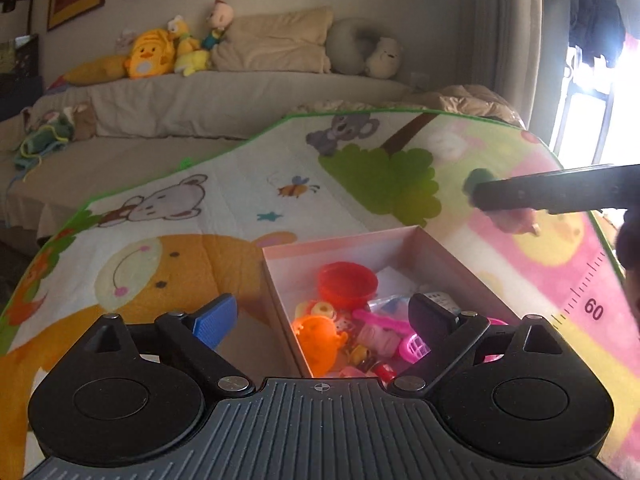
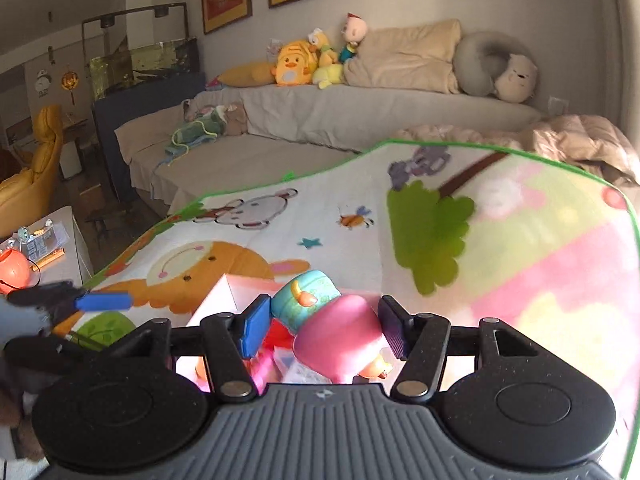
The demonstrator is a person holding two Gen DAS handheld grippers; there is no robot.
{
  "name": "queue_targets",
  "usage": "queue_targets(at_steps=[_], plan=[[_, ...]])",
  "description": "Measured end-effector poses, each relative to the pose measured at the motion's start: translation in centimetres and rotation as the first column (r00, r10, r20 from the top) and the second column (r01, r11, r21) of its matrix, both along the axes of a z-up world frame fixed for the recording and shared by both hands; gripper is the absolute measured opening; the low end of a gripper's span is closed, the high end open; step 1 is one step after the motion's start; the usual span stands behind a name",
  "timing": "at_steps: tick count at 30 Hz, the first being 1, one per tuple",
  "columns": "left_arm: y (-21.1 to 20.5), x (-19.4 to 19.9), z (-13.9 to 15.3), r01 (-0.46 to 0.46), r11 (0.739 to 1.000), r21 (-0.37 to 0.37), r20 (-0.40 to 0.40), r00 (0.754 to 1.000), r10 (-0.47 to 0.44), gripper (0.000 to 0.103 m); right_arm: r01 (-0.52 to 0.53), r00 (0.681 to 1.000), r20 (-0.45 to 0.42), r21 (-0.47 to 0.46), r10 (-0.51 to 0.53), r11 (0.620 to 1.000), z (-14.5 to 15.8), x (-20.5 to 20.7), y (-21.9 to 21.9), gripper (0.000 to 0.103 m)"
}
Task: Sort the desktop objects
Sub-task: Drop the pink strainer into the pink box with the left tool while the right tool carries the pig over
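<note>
Key relation: the pink-and-teal plastic toy (image 2: pixel 332 332) sits between the right gripper (image 2: pixel 320 328) jaws, above the open pale pink cardboard box (image 1: pixel 340 246); any release turns on that vertical line-up.
Toy's long axis: runs roughly forward and away from the right jaws, rounded pink end nearest the camera, teal end with an orange bit poking out ahead of the tips.
Right jaws: part open. The toy fills the gap, but whether both pads press on it I cannot tell; the pink end looks close to the dark right pad.
Left gripper (image 1: pixel 324 320): jaws spread wide, nothing between them.
Box from the left jaws: directly ahead and below, its near corner between the tips; inside lie a red plastic bowl (image 1: pixel 347 284), an orange duck-shaped mould (image 1: pixel 318 338) and small pink pieces.
Nearer hand: the right, judged by the toy already in its jaws.
Surface: cartoon-printed play mat (image 1: pixel 200 216) under everything.
</note>
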State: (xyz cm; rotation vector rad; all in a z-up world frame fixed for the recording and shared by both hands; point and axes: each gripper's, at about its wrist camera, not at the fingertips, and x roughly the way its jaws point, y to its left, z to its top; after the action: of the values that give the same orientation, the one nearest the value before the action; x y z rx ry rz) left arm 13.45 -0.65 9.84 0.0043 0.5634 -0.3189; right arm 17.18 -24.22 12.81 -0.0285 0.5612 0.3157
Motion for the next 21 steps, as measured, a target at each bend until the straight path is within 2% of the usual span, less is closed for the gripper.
queue_targets(at_steps=[1,2,6,8,12,14,16,18,19,21], plan=[[0.4,-0.8,0.0,0.005,1.000,-0.008,0.003,1.000,-0.005,0.098,-0.006,1.000,-0.004,-0.004,0.006,1.000,-0.1,0.4,0.6,0.081],[0.6,-1.4,-0.1,0.012,1.000,-0.012,0.006,1.000,-0.012,0.100,-0.007,1.000,-0.012,-0.010,0.007,1.000,-0.4,0.8,1.1,0.085],[0.9,-4.2,-1.5,0.057,0.998,-0.006,-0.004,0.998,-0.057,0.101,-0.081,0.994,-0.077,-0.070,0.075,0.994,-1.4,0.9,3.3,0.083],[1.0,-5.1,-2.8,0.077,0.997,-0.009,-0.034,0.996,-0.078,0.101,-0.106,0.985,-0.147,-0.102,0.090,0.989,-2.4,0.6,4.1,0.071],[1.4,-5.6,-5.2,0.088,0.996,-0.024,-0.101,0.991,-0.090,0.101,-0.113,0.952,-0.294,-0.084,0.083,0.990,-4.8,0.8,4.1,0.056],[1.8,-5.8,-5.9,0.080,0.996,-0.029,-0.120,0.989,-0.083,0.101,-0.096,0.927,-0.366,-0.038,0.076,0.995,-5.9,1.1,3.7,0.036],[2.2,-6.0,-6.3,0.071,0.997,-0.040,-0.130,0.989,-0.076,0.101,-0.088,0.897,-0.432,0.039,0.096,0.995,-6.8,1.2,3.2,0.027],[2.4,-6.3,-6.7,0.063,0.997,-0.049,-0.140,0.988,-0.070,0.101,-0.103,0.894,-0.429,0.081,0.128,0.991,-7.0,0.6,3.4,0.026],[2.5,-6.3,-6.8,0.063,0.997,-0.050,-0.144,0.987,-0.069,0.101,-0.113,0.906,-0.404,0.062,0.129,0.992,-7.0,0.2,3.7,0.026],[2.5,-6.5,-6.9,0.061,0.997,-0.045,-0.150,0.986,-0.068,0.101,-0.131,0.940,-0.323,-0.039,0.111,0.991,-7.0,-0.8,5.0,0.026]])
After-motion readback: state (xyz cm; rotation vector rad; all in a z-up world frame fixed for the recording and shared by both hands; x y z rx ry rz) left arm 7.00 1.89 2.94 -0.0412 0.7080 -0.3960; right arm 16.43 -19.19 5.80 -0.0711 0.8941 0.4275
